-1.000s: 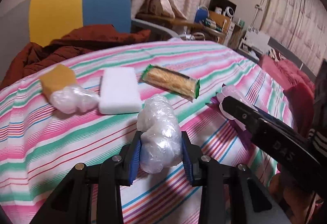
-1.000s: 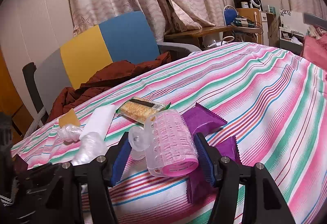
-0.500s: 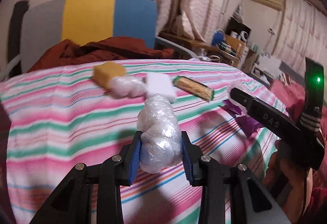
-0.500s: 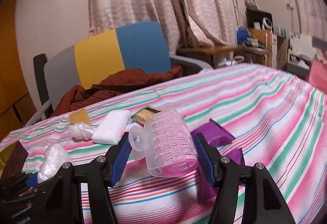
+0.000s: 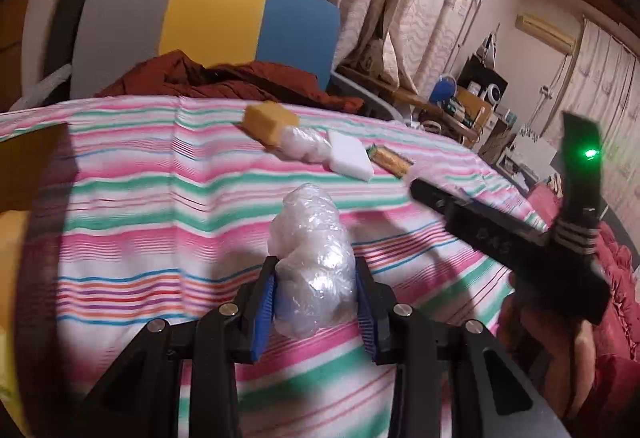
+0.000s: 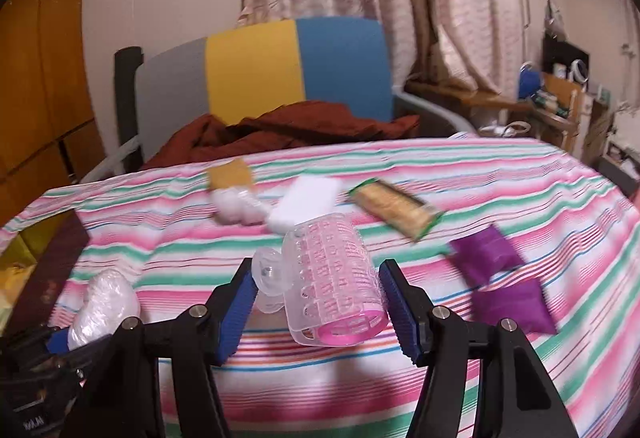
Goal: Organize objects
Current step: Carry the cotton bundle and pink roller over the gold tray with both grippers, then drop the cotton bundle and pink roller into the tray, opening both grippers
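Note:
My left gripper (image 5: 315,304) is shut on a crumpled clear plastic bag (image 5: 310,262), held above the striped tablecloth (image 5: 140,222). My right gripper (image 6: 320,312) is shut on a pink hair roller (image 6: 334,278) with a clear clip on its left side. Far across the cloth lie an orange sponge (image 5: 272,120), a second plastic wad (image 5: 302,146), a white foam block (image 5: 348,156) and a cracker packet (image 6: 394,206). Two purple sachets (image 6: 486,254) lie to the right in the right wrist view. The right gripper's body (image 5: 508,238) shows in the left wrist view, the bag (image 6: 104,308) in the right.
A grey, yellow and blue chair (image 6: 260,70) with a rust-red garment (image 6: 288,126) stands behind the table. A brown box edge (image 5: 32,166) and something yellow (image 6: 16,274) sit at the table's left end. Curtains, a cluttered desk (image 6: 552,106) and red bedding (image 5: 616,278) lie to the right.
Both grippers have swung left along the table while rolling, each keeping its object. The sponge, foam block and packet have drifted right and farther off; the brown box has come into view.

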Demonstrator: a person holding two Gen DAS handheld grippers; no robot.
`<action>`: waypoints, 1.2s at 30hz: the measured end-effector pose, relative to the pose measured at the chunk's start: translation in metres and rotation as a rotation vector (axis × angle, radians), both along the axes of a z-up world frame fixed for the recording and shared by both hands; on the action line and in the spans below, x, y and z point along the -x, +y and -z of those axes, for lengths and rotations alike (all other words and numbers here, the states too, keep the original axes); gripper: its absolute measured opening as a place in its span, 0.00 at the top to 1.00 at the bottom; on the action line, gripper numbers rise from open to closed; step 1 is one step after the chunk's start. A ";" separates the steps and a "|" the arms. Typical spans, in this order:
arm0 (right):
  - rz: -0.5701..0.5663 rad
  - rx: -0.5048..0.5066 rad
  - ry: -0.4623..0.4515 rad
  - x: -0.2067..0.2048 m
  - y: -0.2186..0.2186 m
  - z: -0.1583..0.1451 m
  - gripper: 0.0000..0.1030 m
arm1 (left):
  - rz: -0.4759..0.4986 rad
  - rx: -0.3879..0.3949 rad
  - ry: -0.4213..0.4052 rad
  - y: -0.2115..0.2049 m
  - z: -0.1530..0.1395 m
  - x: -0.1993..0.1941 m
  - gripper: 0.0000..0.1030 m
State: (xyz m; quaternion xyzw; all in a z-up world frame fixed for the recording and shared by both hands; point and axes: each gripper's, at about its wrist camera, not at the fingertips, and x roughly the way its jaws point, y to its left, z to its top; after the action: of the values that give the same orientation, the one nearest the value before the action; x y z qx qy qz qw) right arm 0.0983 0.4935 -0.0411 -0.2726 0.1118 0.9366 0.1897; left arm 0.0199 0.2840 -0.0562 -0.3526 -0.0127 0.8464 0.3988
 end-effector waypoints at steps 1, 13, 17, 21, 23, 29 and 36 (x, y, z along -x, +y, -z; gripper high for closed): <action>-0.016 0.029 0.003 0.003 -0.007 0.000 0.39 | -0.006 -0.012 0.000 -0.008 -0.004 0.000 0.65; -0.262 0.135 0.032 0.062 -0.107 -0.020 0.39 | -0.191 -0.118 0.045 -0.111 -0.059 0.017 0.65; -0.379 0.152 0.037 0.089 -0.149 -0.031 0.39 | -0.265 -0.120 0.055 -0.148 -0.070 0.038 0.65; -0.482 0.123 0.024 0.115 -0.191 -0.039 0.39 | -0.346 -0.096 0.032 -0.185 -0.070 0.067 0.65; -0.520 0.119 0.016 0.127 -0.207 -0.040 0.39 | -0.377 -0.076 0.017 -0.200 -0.067 0.081 0.65; -0.580 0.115 -0.061 0.172 -0.244 -0.030 0.39 | -0.426 0.001 -0.064 -0.236 -0.050 0.126 0.65; -0.593 0.095 -0.136 0.209 -0.259 -0.013 0.27 | -0.445 0.067 -0.137 -0.253 -0.030 0.155 0.65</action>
State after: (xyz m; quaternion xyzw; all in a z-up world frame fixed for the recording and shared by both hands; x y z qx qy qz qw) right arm -0.1110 0.2348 -0.0279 -0.3640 0.0582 0.9244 -0.0977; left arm -0.1347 0.0308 -0.0267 -0.4109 -0.0893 0.8874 0.1888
